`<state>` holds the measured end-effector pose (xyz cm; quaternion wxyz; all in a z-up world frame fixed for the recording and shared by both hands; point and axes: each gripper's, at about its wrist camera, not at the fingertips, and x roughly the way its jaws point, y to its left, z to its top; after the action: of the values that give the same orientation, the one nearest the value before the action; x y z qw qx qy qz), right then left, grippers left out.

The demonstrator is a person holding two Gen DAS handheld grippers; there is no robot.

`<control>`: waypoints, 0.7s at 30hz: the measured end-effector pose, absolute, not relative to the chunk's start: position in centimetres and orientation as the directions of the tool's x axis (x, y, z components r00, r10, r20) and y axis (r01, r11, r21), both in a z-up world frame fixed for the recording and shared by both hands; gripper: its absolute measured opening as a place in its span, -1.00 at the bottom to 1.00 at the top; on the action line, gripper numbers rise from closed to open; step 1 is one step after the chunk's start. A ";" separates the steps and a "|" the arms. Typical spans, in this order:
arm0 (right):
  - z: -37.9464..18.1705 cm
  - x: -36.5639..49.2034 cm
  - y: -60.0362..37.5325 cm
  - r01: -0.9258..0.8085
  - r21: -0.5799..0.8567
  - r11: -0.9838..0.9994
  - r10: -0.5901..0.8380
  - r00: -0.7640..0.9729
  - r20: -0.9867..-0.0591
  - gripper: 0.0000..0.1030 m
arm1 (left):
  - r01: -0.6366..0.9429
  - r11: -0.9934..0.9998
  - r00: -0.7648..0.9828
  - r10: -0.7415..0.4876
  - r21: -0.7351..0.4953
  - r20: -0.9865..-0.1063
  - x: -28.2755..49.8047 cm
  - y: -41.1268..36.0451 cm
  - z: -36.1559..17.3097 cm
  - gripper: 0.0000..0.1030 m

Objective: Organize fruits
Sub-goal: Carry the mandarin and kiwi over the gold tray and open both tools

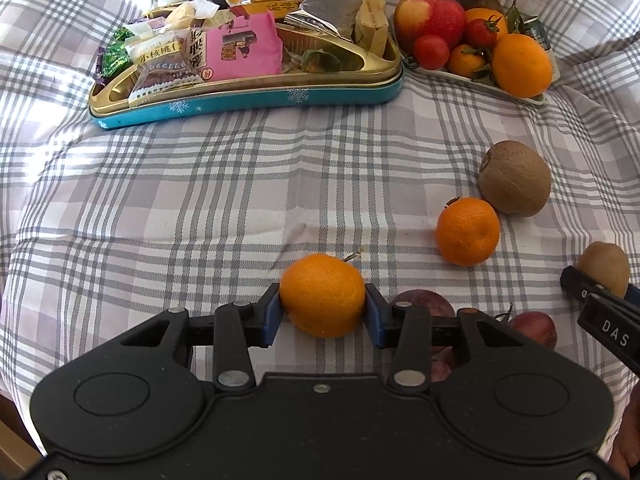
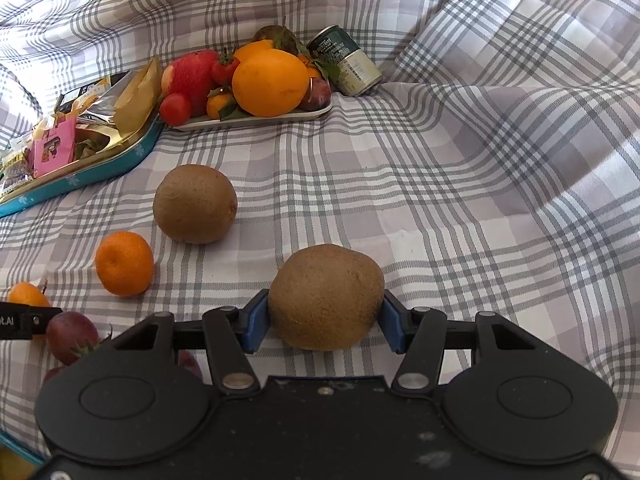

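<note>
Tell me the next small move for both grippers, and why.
Probably lift both straight up. The left gripper has its blue pads against a mandarin, the right gripper against a kiwi, and both fruits appear to rest on the checked cloth, short of the fruit tray.

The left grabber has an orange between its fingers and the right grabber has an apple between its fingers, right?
Not quite. The right gripper has a brown kiwi between its fingers, not an apple; the right wrist view shows it. The apple sits on the white tray at the back. The left gripper does have an orange.
</note>
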<state>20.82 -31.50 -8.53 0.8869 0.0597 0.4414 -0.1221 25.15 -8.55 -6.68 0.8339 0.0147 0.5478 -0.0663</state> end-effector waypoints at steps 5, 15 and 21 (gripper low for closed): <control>-8.2 20.0 -31.3 0.270 0.025 0.962 -0.141 0.574 -0.807 0.12 | 0.119 0.991 0.400 -0.103 -0.060 -0.911 24.6 -8.0 -6.0 -0.01; -6.1 17.9 -29.3 0.240 -0.001 0.971 -0.143 0.578 -0.804 0.12 | 0.114 0.992 0.449 -0.100 -0.054 -0.888 22.3 -5.8 -3.3 -0.02; -4.9 16.4 -27.4 0.199 -0.028 0.980 -0.137 0.562 -0.816 0.12 | 0.119 0.992 0.471 -0.093 -0.041 -0.877 20.1 -4.4 -1.9 -0.02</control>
<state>16.43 -27.41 -4.88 0.8831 0.0335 0.4581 -0.0952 20.11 -4.38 -1.88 0.8575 0.0128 0.5105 -0.0619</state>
